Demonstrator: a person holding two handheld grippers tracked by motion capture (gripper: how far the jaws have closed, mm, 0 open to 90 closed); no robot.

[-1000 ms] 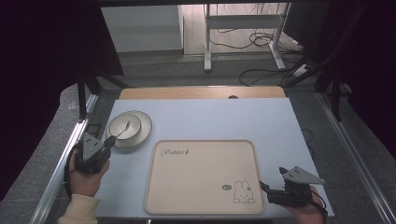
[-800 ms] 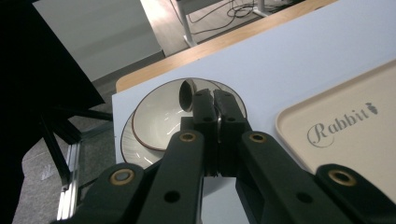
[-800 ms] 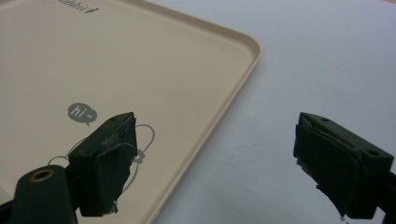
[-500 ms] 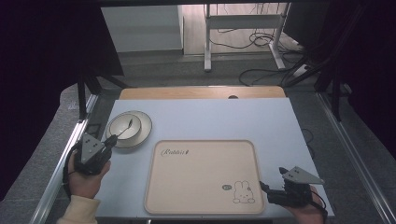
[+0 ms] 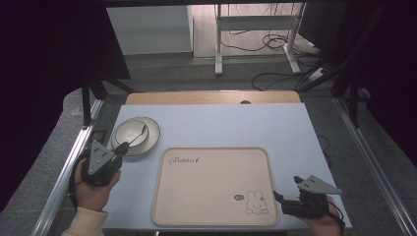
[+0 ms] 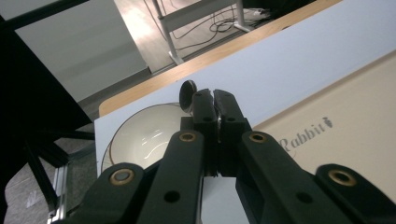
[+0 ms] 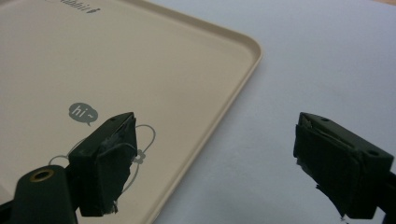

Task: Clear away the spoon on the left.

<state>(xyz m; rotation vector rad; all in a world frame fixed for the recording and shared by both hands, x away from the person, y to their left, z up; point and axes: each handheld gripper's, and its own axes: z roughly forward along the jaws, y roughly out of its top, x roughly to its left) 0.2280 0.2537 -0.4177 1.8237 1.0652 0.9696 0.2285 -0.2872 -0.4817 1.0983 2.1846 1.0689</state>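
Beige tray (image 5: 211, 184), rounded corners, printed "Rabbit" at its far left, rabbit drawing with "hi~" bubble at its near right; lies flat on the pale blue table (image 5: 236, 125). Wooden strip (image 5: 211, 97) along the table's far edge. Cables (image 5: 265, 49) on the floor beyond.

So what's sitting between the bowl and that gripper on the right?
The beige tray lies between the bowl and the right gripper, seen in the high view; nothing rests on it.
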